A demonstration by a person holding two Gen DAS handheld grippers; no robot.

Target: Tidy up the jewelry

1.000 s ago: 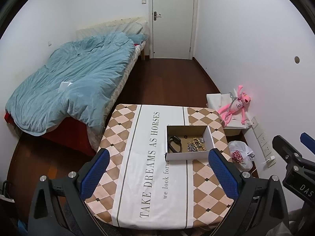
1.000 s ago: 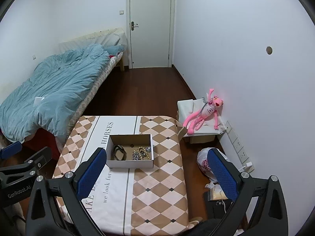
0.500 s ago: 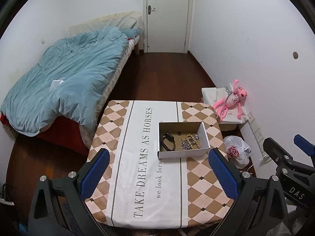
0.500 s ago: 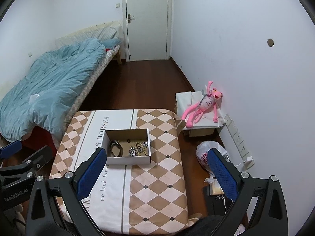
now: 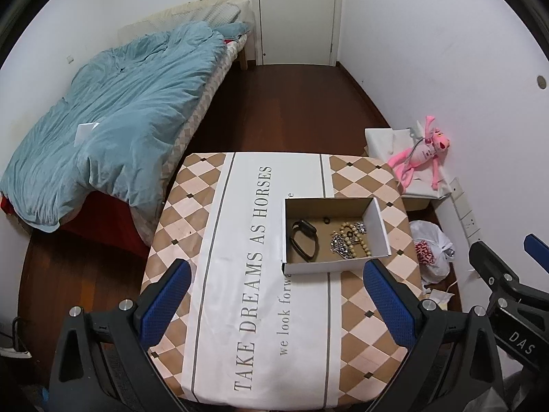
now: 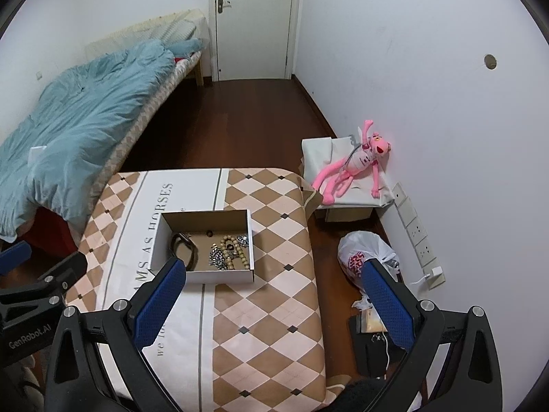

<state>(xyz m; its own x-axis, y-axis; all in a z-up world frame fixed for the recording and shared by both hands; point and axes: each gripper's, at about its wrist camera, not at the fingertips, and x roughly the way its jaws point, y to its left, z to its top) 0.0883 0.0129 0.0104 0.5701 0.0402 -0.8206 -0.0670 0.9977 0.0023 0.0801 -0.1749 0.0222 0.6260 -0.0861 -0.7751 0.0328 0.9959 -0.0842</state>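
Observation:
An open white cardboard box (image 5: 322, 266) (image 6: 219, 276) sits on the checkered tablecloth (image 5: 240, 295) (image 6: 271, 312). Inside lie a black band (image 5: 303, 240) (image 6: 183, 249), a small dark ring (image 5: 326, 220) (image 6: 209, 232), a beaded bracelet (image 5: 357, 240) (image 6: 235, 252) and a silver chain (image 5: 339, 245) (image 6: 216, 257). My left gripper (image 5: 274, 295) is open and empty, held above the table's near side. My right gripper (image 6: 272, 295) is open and empty, above the table right of the box. Each gripper shows at the edge of the other's view.
A bed with a blue duvet (image 5: 113, 113) stands left of the table. A pink plush toy (image 6: 353, 164) lies on a low white stand by the right wall. A white plastic bag (image 6: 363, 257) sits on the wooden floor. A closed door (image 5: 296, 13) is at the far end.
Both grippers have moved forward and lower toward the table; the box now looks larger and nearer. Both stay open and empty.

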